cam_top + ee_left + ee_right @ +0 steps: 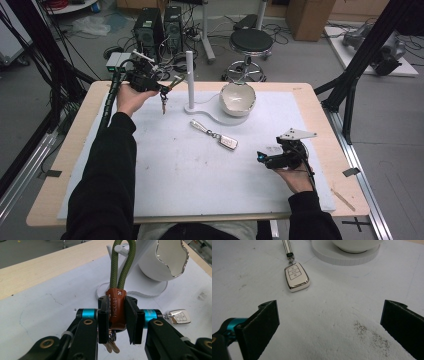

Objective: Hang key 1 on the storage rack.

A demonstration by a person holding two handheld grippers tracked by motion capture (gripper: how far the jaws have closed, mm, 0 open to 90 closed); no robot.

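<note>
My left gripper (pixel 117 322) (pixel 161 90) is shut on the brown leather tab (pixel 116 307) of a key ring with a green cord loop (pixel 123 265); keys (pixel 112 346) hang below it. The loop reaches up to a peg (pixel 119 249) of the white stand (pixel 190 75) at the table's far side; whether it rests on the peg I cannot tell. A white car key fob (pixel 296 276) (pixel 227 141) with a strap lies flat mid-table. My right gripper (pixel 329 325) (pixel 261 158) stands open low over the mat at the right, the fob ahead of it.
A white bowl (pixel 238 98) sits on the stand's round base (pixel 344 255), beside the post. The white mat (pixel 180 170) covers the wooden table (pixel 310 90). Beyond the far edge are a stool (pixel 250 42), computer towers (pixel 149 27) and cables.
</note>
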